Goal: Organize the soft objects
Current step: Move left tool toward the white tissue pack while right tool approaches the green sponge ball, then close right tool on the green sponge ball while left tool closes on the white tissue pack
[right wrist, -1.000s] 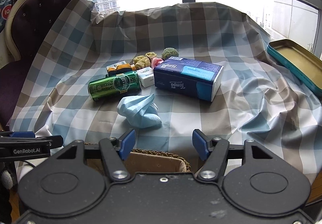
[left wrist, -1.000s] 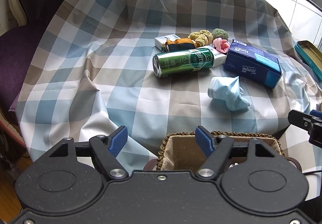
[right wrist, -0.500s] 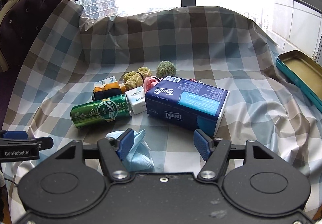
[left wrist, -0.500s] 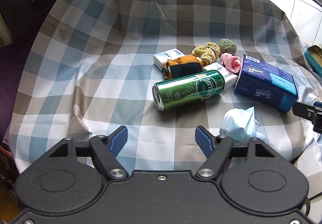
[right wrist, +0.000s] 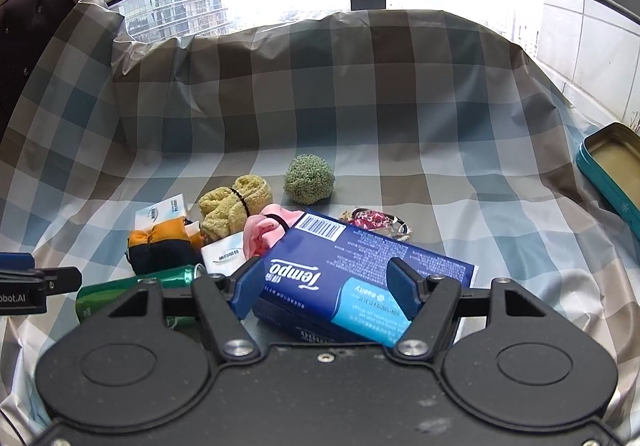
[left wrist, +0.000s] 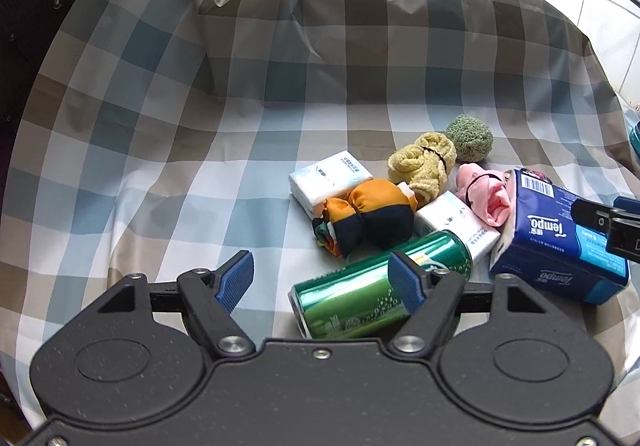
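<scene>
Soft items lie clustered on the checked cloth: an orange-and-navy cloth bundle, a yellow rolled towel, a green knitted ball and a pink tied cloth. My left gripper is open and empty, hovering just short of the bundle, with the green can behind its right finger. My right gripper is open above the blue Tempo tissue pack, not touching it. From the right wrist, the green ball, yellow towel and pink cloth lie beyond the pack.
Two white tissue packets sit among the soft items. A small patterned red item lies behind the Tempo pack. An open teal tin rests at the far right. A dark chair stands at the left, with the window behind.
Both grippers have moved forward over the table. The woven basket and the blue face mask have dropped out of view below them, and the cluster now sits close.
</scene>
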Action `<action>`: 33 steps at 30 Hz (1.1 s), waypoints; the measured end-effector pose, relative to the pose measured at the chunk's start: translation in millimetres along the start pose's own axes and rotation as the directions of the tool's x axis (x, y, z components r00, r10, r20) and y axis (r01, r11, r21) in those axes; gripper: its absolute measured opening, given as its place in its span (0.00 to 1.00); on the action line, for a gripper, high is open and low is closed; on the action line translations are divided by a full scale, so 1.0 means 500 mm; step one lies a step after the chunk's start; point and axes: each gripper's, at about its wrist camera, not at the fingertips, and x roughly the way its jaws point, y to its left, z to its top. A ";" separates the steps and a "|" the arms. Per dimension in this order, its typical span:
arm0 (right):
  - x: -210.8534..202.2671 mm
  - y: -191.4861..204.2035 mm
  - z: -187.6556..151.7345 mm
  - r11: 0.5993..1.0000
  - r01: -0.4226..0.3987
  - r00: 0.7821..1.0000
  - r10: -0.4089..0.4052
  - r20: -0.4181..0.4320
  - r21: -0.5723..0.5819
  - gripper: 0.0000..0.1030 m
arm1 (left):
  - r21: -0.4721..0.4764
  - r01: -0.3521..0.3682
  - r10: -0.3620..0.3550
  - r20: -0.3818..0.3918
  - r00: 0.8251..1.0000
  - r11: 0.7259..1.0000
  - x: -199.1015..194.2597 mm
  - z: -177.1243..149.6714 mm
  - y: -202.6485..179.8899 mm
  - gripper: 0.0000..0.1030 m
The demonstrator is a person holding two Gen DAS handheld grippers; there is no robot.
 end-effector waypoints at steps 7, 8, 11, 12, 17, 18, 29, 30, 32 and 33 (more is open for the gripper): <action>0.144 0.004 0.115 1.000 -0.008 1.000 0.008 -0.008 -0.020 0.69 | -0.056 0.020 -0.023 -0.048 0.999 0.998 0.092 0.086 0.015 0.68; 0.168 0.005 0.130 1.000 -0.014 1.000 0.014 -0.019 -0.017 0.69 | -0.065 0.021 -0.025 -0.054 0.998 0.998 0.106 0.097 0.018 0.68; 0.240 0.009 0.166 1.000 -0.031 0.997 0.031 -0.065 0.001 0.70 | -0.082 0.016 -0.022 -0.071 0.997 0.996 0.147 0.120 0.022 0.68; 0.263 0.009 0.175 0.999 -0.040 0.996 0.040 -0.077 0.008 0.71 | -0.089 0.012 -0.019 -0.082 0.996 0.996 0.165 0.127 0.023 0.68; 0.370 0.009 0.210 0.998 -0.048 0.994 0.051 -0.098 0.034 0.76 | -0.111 0.010 -0.022 -0.111 0.994 0.994 0.217 0.133 0.028 0.68; 0.389 0.008 0.213 0.998 -0.043 0.994 0.046 -0.099 0.035 0.76 | -0.109 0.009 -0.021 -0.110 0.994 0.994 0.222 0.132 0.028 0.68; 0.475 0.004 0.196 0.998 -0.037 0.983 0.045 -0.178 0.046 0.75 | -0.108 0.023 -0.035 -0.109 0.993 0.994 0.249 0.141 0.010 0.68; 0.480 0.003 0.195 0.998 -0.038 0.981 0.047 -0.187 0.051 0.74 | -0.107 0.020 -0.032 -0.110 0.993 0.994 0.250 0.141 0.008 0.68; 0.486 0.004 0.193 0.998 -0.025 0.980 0.035 -0.194 0.054 0.74 | -0.104 0.013 -0.025 -0.115 0.993 0.994 0.255 0.140 0.006 0.68; 0.486 0.009 0.192 0.999 -0.011 0.982 0.019 -0.187 0.040 0.74 | -0.106 0.013 -0.025 -0.120 0.992 0.994 0.259 0.140 0.007 0.68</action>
